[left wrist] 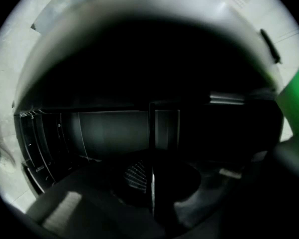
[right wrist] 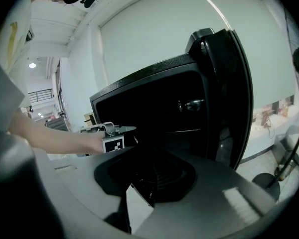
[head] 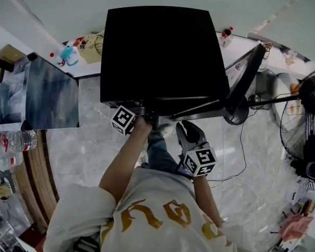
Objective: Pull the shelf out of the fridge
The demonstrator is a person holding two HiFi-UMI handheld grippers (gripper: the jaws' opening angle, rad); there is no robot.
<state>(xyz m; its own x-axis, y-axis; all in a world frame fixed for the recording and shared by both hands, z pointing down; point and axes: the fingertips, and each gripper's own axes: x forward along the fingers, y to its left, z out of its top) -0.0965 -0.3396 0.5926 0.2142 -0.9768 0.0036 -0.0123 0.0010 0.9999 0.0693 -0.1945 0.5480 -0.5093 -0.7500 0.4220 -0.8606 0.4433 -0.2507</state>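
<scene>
A black mini fridge [head: 157, 51] stands before me, its door [head: 247, 77] swung open to the right. My left gripper [head: 147, 118] reaches into the front opening. In the left gripper view the inside is dark, and a thin shelf edge [left wrist: 152, 133] runs between the jaws of the left gripper [left wrist: 152, 183], which are shut on it. My right gripper [head: 190, 133] hangs just outside the opening, apart from the fridge, jaws together and holding nothing. The right gripper view shows the fridge [right wrist: 154, 98], its door [right wrist: 229, 93] and the left gripper [right wrist: 132, 129] at the opening.
A standing fan [head: 304, 119] is on the right with cables [head: 241, 140] trailing over the marble floor. A dark panel [head: 47, 96] and water bottles [head: 10, 140] sit at the left. A white desk [head: 89, 67] runs behind the fridge.
</scene>
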